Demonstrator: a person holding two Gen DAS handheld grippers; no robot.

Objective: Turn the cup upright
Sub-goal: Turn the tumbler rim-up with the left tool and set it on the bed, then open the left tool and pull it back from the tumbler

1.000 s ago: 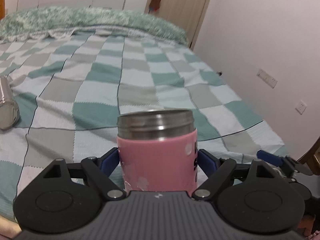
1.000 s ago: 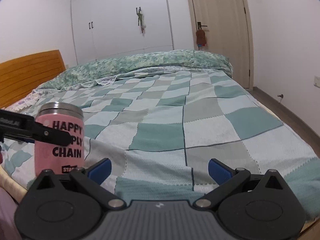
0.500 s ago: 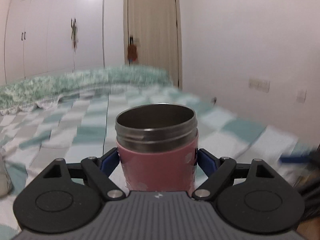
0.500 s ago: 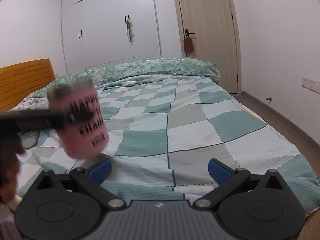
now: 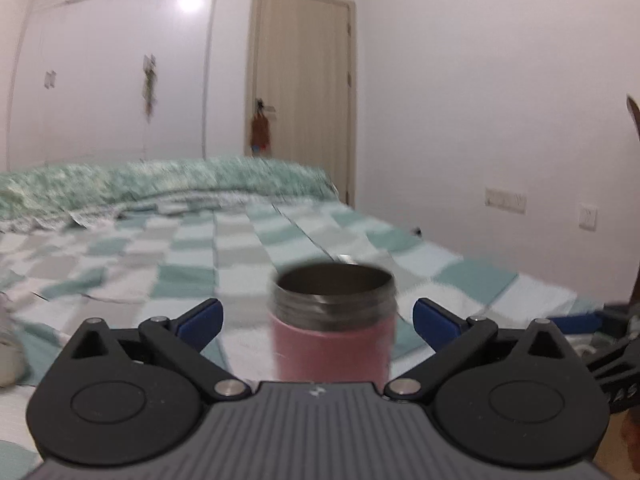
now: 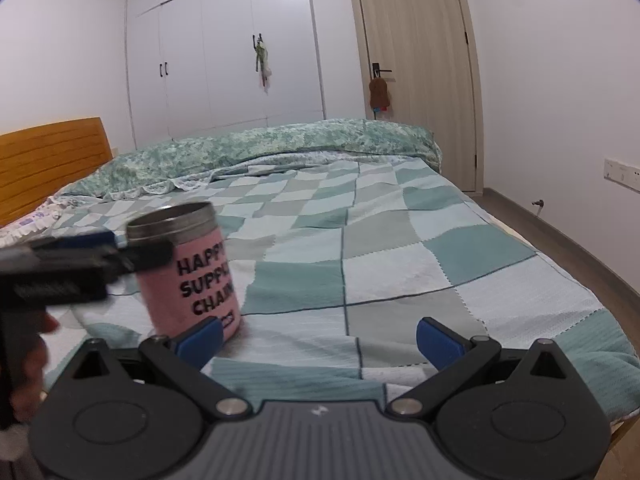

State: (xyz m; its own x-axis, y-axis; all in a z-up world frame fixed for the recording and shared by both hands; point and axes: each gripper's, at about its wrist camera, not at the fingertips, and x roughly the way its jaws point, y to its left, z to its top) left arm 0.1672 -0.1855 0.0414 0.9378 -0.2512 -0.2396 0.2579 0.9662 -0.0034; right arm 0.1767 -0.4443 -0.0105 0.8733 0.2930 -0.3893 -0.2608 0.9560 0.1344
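The cup [image 5: 332, 332] is a steel mug in a pink sleeve with black lettering, mouth up. In the left wrist view it stands between my left gripper's [image 5: 316, 316] fingers, which are spread wide and clear of it. In the right wrist view the cup [image 6: 188, 272] leans slightly on the checked bedspread [image 6: 400, 248], and the left gripper's dark fingers [image 6: 92, 258] reach past its rim from the left. My right gripper [image 6: 318, 334] is open and empty, near the bed's front edge to the right of the cup.
A second steel object [image 5: 8, 344] lies at the far left of the bed. A wooden headboard [image 6: 48, 160] is on the left, a wall with sockets [image 6: 622, 174] on the right, wardrobes and a door beyond.
My left gripper has opened and let go of the cup, which now rests on the bed. The left view has tilted up. The right gripper stays open.
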